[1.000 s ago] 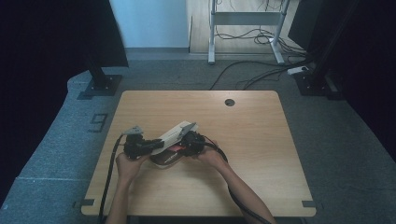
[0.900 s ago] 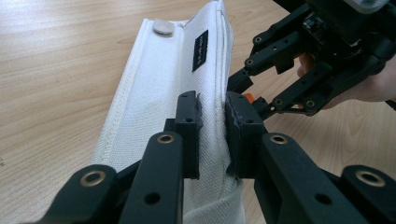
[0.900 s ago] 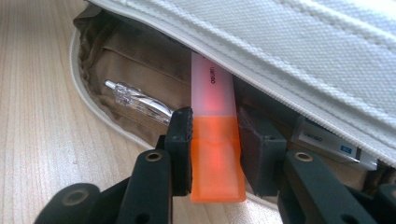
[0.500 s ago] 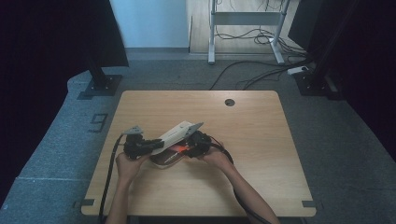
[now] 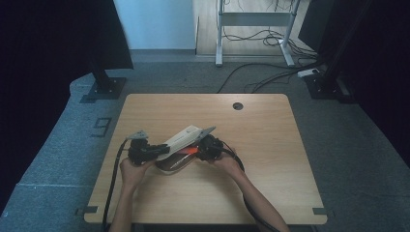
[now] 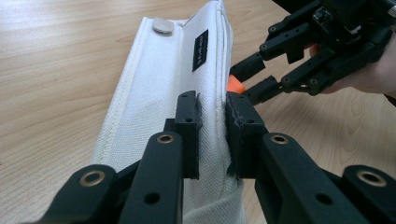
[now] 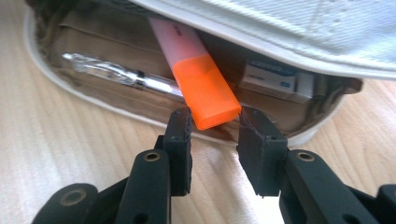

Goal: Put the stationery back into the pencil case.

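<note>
A white fabric pencil case (image 5: 181, 137) lies at the table's middle left with its flap (image 6: 159, 84) lifted. My left gripper (image 6: 212, 121) is shut on the flap's edge and holds it up. Under the flap the case's tan inside (image 7: 93, 51) holds a clear pen (image 7: 121, 74), a small white and blue box (image 7: 275, 77) and a pink highlighter with an orange cap (image 7: 205, 88). The cap sticks out over the rim. My right gripper (image 7: 215, 123) has just been closing, and its jaws now press on the cap's end. From above, the right gripper (image 5: 197, 151) faces the left gripper (image 5: 162, 150) across the case.
The wooden table (image 5: 270, 145) has a round cable hole (image 5: 237, 106) at the back right. Cables trail from both grippers toward the front edge. Grey carpet surrounds the table, with a desk frame and dark stands behind it.
The right gripper has shifted slightly to the right, and the highlighter's orange cap has come into sight beneath the flap. The left gripper still holds the flap in the same place.
</note>
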{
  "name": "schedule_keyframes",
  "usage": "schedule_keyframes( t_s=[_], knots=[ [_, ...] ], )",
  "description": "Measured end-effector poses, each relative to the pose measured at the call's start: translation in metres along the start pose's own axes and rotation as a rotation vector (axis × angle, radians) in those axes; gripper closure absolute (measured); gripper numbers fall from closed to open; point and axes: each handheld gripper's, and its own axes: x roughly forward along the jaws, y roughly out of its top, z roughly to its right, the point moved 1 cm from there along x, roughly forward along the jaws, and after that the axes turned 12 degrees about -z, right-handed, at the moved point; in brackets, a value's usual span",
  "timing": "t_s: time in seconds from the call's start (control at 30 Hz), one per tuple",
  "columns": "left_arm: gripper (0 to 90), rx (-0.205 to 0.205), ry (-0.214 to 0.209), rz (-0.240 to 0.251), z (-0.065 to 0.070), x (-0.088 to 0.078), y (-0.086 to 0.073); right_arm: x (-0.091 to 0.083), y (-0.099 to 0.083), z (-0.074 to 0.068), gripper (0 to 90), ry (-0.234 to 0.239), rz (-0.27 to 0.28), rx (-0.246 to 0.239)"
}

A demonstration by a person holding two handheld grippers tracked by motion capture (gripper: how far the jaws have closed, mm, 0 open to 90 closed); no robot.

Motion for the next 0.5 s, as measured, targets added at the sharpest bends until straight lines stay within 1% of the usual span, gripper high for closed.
schedule_keyframes(
  t_s=[0.07,0.1,0.13,0.3,0.5],
  knots=[
    [76.3,0.0,0.0,0.0,0.0,0.0,0.0,0.0,0.0,0.002,69.8,-0.011,-0.002,0.003],
    [76.3,0.0,-0.001,0.0,0.0,0.0,0.0,0.0,0.0,0.002,68.9,-0.019,0.001,0.012],
    [76.3,-0.001,-0.001,0.0,0.0,0.0,0.0,0.0,0.001,0.004,69.5,-0.018,0.003,0.02],
    [76.2,-0.001,-0.001,-0.001,0.0,0.0,0.0,0.002,0.003,0.006,72.4,-0.02,0.003,0.021],
    [76.1,0.0,-0.005,-0.004,0.0,0.0,0.0,0.01,0.007,0.007,75.2,-0.034,0.001,0.025]
  ],
)
